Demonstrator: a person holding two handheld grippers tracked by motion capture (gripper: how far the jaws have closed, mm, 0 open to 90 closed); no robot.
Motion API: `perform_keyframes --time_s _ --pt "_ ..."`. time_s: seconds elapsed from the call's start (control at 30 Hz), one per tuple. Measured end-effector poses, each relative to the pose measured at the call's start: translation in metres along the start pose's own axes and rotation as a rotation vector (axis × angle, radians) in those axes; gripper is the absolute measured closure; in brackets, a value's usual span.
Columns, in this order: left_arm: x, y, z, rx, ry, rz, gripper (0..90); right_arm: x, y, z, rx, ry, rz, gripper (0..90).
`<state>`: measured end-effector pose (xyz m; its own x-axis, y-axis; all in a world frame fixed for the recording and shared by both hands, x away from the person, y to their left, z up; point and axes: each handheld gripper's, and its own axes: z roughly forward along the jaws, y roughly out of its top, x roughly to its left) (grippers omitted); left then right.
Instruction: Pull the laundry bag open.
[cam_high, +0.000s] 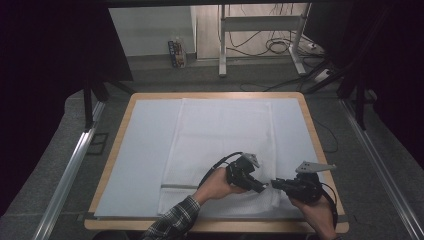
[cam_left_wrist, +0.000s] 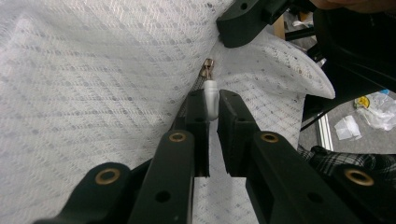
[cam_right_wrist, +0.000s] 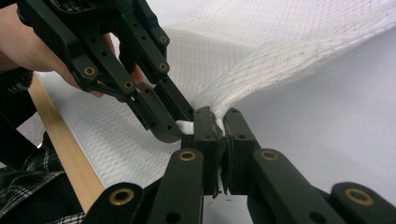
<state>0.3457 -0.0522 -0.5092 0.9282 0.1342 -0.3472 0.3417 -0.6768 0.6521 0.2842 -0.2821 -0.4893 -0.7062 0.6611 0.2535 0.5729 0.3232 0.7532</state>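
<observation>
Left gripper (cam_left_wrist: 212, 100): pinched on small white plastic zipper pull (cam_left_wrist: 211, 95).
Right gripper (cam_right_wrist: 220, 122): clamped on white mesh fabric cover (cam_right_wrist: 280, 51).
Advice: fabric is best held taut while pull is drawn steadily.

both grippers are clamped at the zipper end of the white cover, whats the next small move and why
Probably draw the left gripper along the zipper line while the right gripper holds the corner. The left one is shut on the white zipper pull, and the right is shut on the mesh cover fabric beside it, lifting it taut, so the slider should run freely.
</observation>
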Motion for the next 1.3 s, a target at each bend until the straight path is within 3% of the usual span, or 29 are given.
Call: perform_keyframes --time_s 0.23,0.37,0.73,0.9,1.23,1.3 --pt "0.000 0.000 0.002 -0.017 -0.012 -0.025 81.9 0.001 0.000 0.000 -0.005 0.000 -0.010 84.8" --pt "-0.004 0.001 0.006 0.004 0.035 -0.023 85.6 0.002 0.000 0.001 0.008 -0.001 -0.018 84.6" --pt "-0.006 0.003 0.005 0.015 0.050 -0.013 87.2 0.000 0.002 0.001 0.021 0.000 0.008 84.1" --pt "-0.007 0.002 0.006 0.013 0.064 -0.013 87.4 0.003 0.002 0.003 0.032 -0.039 -0.024 85.3" --pt "-0.012 0.000 0.002 0.031 0.099 0.009 87.7 0.006 0.001 0.004 0.066 -0.075 -0.020 86.0" --pt "-0.013 -0.001 0.001 0.040 0.117 0.017 87.7 0.007 0.000 0.004 0.077 -0.104 -0.035 86.1"
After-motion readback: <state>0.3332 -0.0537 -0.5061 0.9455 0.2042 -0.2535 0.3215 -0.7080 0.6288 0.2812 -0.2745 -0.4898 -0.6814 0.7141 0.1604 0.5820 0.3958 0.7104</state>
